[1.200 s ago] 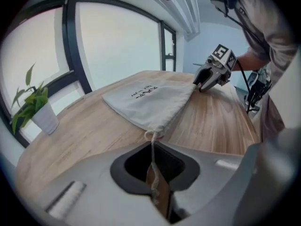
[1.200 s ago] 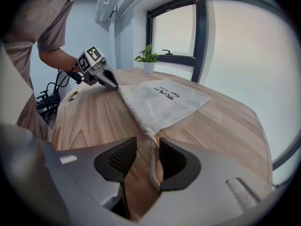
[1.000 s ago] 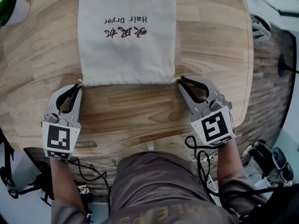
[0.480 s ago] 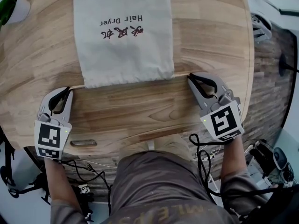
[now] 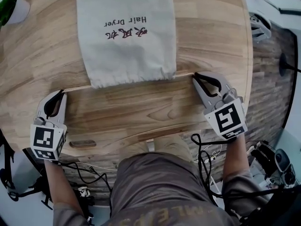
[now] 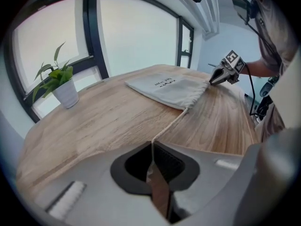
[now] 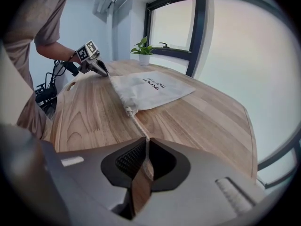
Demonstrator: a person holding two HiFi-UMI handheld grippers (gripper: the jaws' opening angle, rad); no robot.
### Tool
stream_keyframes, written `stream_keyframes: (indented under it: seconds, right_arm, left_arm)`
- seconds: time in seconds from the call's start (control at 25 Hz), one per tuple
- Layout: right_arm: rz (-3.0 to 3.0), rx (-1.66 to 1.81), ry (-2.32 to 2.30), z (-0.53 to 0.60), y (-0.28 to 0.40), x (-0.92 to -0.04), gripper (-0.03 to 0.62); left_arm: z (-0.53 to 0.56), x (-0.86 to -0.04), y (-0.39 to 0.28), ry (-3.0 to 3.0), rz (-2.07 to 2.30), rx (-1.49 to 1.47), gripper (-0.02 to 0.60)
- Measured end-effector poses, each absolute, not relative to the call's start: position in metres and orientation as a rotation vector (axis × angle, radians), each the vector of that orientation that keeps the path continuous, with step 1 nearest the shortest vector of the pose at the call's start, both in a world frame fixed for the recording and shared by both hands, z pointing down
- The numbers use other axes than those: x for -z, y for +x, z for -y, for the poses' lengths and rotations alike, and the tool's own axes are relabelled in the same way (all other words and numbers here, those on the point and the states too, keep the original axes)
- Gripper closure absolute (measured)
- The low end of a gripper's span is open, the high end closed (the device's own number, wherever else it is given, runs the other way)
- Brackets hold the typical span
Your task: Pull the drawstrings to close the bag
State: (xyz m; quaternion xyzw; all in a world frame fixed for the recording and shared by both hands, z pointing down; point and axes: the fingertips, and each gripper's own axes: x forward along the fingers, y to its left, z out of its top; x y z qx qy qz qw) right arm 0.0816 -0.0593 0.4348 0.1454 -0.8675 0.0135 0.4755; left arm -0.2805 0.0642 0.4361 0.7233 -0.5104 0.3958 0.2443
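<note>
A cream cloth bag (image 5: 126, 32) printed "Hair Dryer" lies flat on the wooden table (image 5: 141, 109), its gathered mouth (image 5: 134, 80) facing me. Thin drawstrings run out of both lower corners. My left gripper (image 5: 61, 92) is shut on the left drawstring (image 5: 77, 86), well left of the bag. My right gripper (image 5: 195, 74) is shut on the right drawstring (image 5: 184, 74), just right of the bag's corner. In the left gripper view the left drawstring (image 6: 170, 125) runs taut from the jaws to the bag (image 6: 171, 89). In the right gripper view the right drawstring (image 7: 139, 127) leads to the bunched bag (image 7: 150, 89).
A potted plant (image 5: 10, 6) in a white pot stands at the table's far left corner; the potted plant (image 6: 60, 83) also shows in the left gripper view. The table's front edge (image 5: 117, 142) lies close to both grippers. Cables (image 5: 204, 161) hang below by my legs.
Both grippers have moved outward, away from the bag's corners, the left one farther. The drawstrings have lengthened and the bag's mouth has bunched narrower.
</note>
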Motion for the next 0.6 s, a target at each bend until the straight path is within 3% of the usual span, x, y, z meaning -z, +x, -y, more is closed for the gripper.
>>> stream_keyframes:
  seconds: [0.08,0.16,0.24,0.6]
  right_arm:
    - [2.126,-0.031,0.367,0.057,0.08,-0.434,0.532]
    - [2.136,-0.05,0.354,0.052,0.078,-0.433,0.48]
    - [2.156,-0.07,0.341,0.046,0.075,-0.428,0.456]
    - [2.246,0.0,0.285,0.037,0.051,-0.388,0.421]
  left_arm:
    - [-0.069,-0.436,-0.279,1.966,1.398,-1.065,0.532]
    - [-0.077,-0.435,-0.276,1.953,1.373,-1.071,0.393]
    - [-0.086,-0.434,-0.272,1.956,1.337,-1.094,0.322]
    - [-0.082,-0.399,-0.226,2.099,1.333,-1.047,0.319]
